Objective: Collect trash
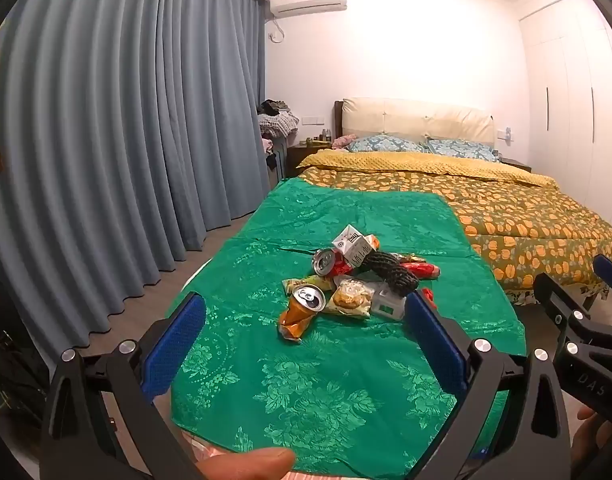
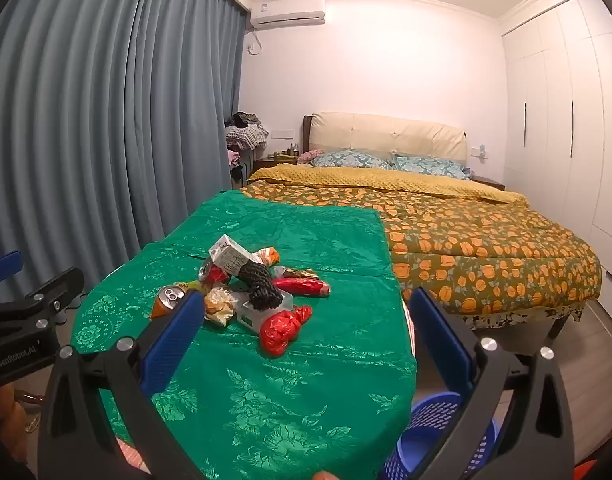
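On green floral tablecloth, I am facing a trash pile; left gripper and right gripper hanging wide apart, empty. Right view alone is showing a blue perforated plastic basket beside the table.

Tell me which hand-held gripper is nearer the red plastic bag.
Right. The right hand-held gripper hangs open just short of the red plastic bag; the left hand-held gripper faces the orange can, across the pile.
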